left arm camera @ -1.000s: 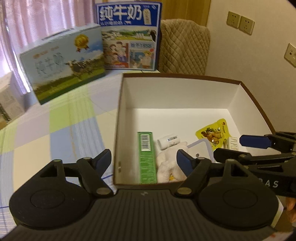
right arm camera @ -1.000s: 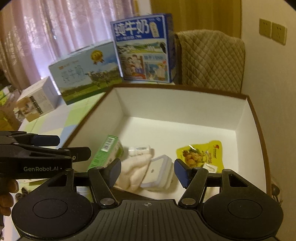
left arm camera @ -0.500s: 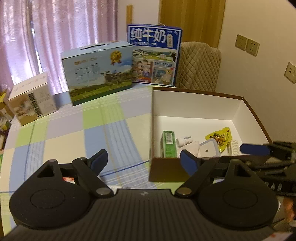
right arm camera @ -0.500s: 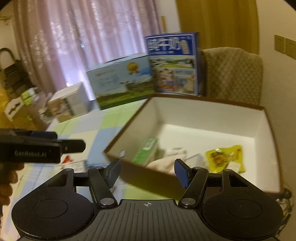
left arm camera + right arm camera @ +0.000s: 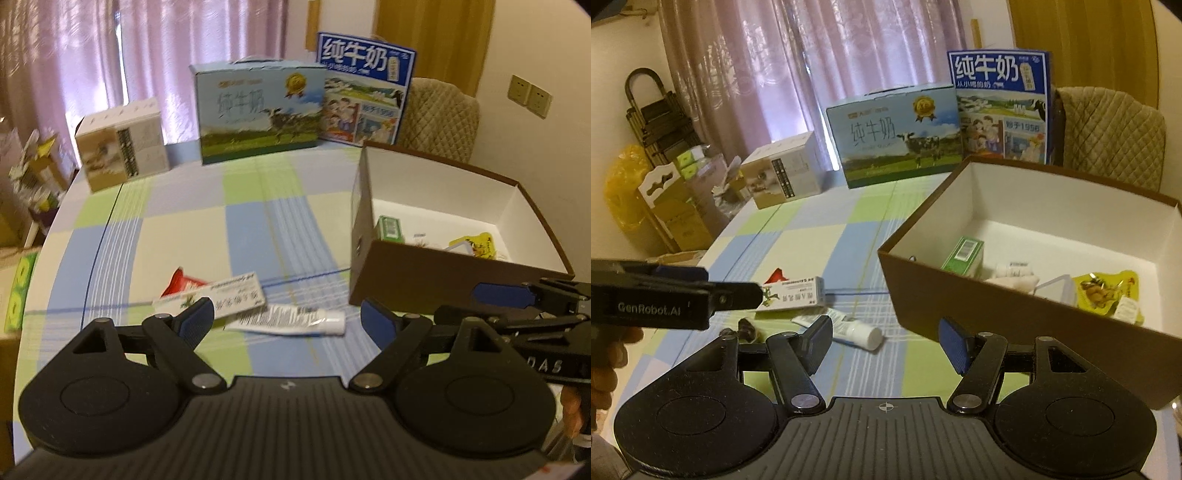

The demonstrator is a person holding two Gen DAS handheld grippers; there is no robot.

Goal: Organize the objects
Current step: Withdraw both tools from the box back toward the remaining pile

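Note:
An open brown box (image 5: 443,275) with a white inside stands at the table's right. It holds a green carton (image 5: 964,254), a small white bottle (image 5: 1014,269), a white cloth (image 5: 1015,283), a pale lidded case (image 5: 1057,290) and a yellow snack packet (image 5: 1108,291). On the tablecloth left of the box lie a white tube (image 5: 288,323), a white medicine box (image 5: 218,301) and a red packet (image 5: 181,282). My left gripper (image 5: 286,321) hangs open just short of the tube. My right gripper (image 5: 886,341) is open and empty near the box's front corner.
Two milk cartons (image 5: 258,110) (image 5: 364,99) and a small printed box (image 5: 122,151) stand along the table's far edge. A quilted chair back (image 5: 439,118) rises behind the brown box. A small dark object (image 5: 748,330) lies near the tube. Cartons clutter the floor at left.
Both grippers have pulled back from above the brown box and swung left. The tube, medicine box and red packet on the cloth have come into view. Both stay open.

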